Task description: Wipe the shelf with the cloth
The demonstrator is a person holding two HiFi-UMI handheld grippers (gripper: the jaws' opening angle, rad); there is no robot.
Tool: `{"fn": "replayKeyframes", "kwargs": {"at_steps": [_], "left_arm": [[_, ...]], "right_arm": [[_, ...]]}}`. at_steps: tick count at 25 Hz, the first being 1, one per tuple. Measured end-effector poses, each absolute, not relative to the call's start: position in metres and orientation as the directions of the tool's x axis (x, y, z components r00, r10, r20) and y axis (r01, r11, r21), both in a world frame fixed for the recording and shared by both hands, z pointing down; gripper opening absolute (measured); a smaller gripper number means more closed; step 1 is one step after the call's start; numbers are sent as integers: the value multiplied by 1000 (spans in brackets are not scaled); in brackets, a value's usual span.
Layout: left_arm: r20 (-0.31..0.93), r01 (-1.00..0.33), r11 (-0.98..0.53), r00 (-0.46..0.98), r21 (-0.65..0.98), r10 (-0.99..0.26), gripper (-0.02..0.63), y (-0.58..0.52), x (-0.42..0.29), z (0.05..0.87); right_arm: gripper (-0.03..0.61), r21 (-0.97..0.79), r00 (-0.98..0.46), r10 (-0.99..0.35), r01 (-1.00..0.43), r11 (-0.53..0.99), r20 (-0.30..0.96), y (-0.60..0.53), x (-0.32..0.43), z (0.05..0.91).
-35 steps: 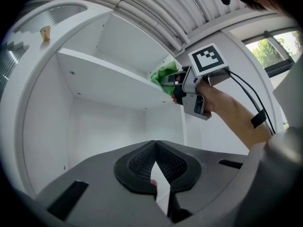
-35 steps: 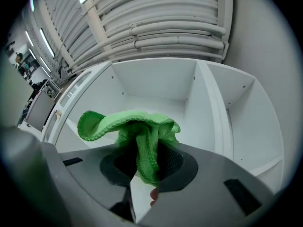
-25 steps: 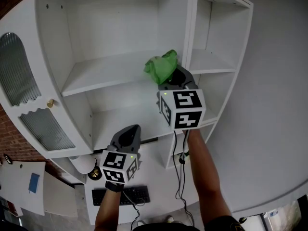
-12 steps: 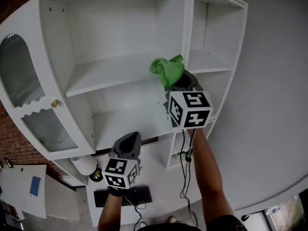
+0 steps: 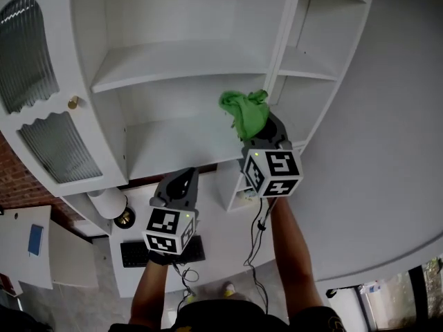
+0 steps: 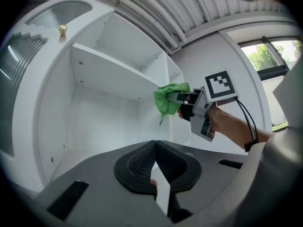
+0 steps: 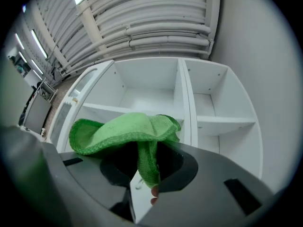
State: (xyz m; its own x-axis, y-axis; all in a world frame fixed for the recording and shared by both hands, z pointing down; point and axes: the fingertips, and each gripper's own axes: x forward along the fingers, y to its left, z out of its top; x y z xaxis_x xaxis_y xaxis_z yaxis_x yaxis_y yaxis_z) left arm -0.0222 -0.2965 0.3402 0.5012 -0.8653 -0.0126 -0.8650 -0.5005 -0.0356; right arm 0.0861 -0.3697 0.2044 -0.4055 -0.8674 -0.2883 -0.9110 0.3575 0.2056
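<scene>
1. Right claw (image 7: 142,174): closed on a fold of the green cloth (image 7: 124,130). The rest of the cloth billows loose over the jaw tips.
2. Cloth position: centre of the head view, in front of the upright divider (image 5: 285,40) of the white shelf (image 5: 173,61) and beside the right end of the lower board (image 5: 173,154). Contact with any surface cannot be confirmed.
3. Left claw (image 6: 155,148): jaws together with nothing between them. It is held low, left of centre in the head view, short of the shelf.
4. Step in hand, as judged: bringing the cloth onto a board.
   - Lead with the loose bunch, not the hard jaw tips.
   - Press it flat and sweep from the divider toward the left wall in overlapping passes.
   - The pinch takes only a narrow fold, so heavy drag could pull the cloth free. Moderate pressure is advised.
5. Surface: the boards look smooth, white and bare, with rows of small pin holes in the side walls. A ribbed glass door (image 5: 31,54) with a brass knob (image 5: 73,103) stands at the left of the frame.
6. Room: a white bench (image 5: 221,244) carrying a keyboard (image 5: 163,253) lies at the bottom of the head view. Ribbed piping runs along the top of the right gripper view. A window (image 6: 270,56) sits at the right of the left gripper view.
</scene>
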Motion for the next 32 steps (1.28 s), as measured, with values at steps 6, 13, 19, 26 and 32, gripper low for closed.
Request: {"fn": "replayKeyframes", "kwargs": {"at_steps": [6,13,19,26,32], "left_arm": [[-24,-873,-486,487,-48,-873,17,-270,-15,383],[-10,-899,-436,436,42,-900,17,-246,-28,427],[18,-922,-387,387,13,-922,17,-226,-65,458],[32,-911,-407,410,63,-912,17,-207,-50,496],[59,-930,-362,365,58,-929,17,-171,-13,512]], "right_arm": [[83,3,-482,-846,-869,494,-229,-356,79,278],[83,16,-502,-818,-855,519,-280,-326,53,328],[86,112,-489,-827,-872,477,-277,-285,30,370],[86,183,-498,-843,-865,467,-206,-246,31,428],[87,236,-565,-806,-819,522,-178,-202,58,455]]}}
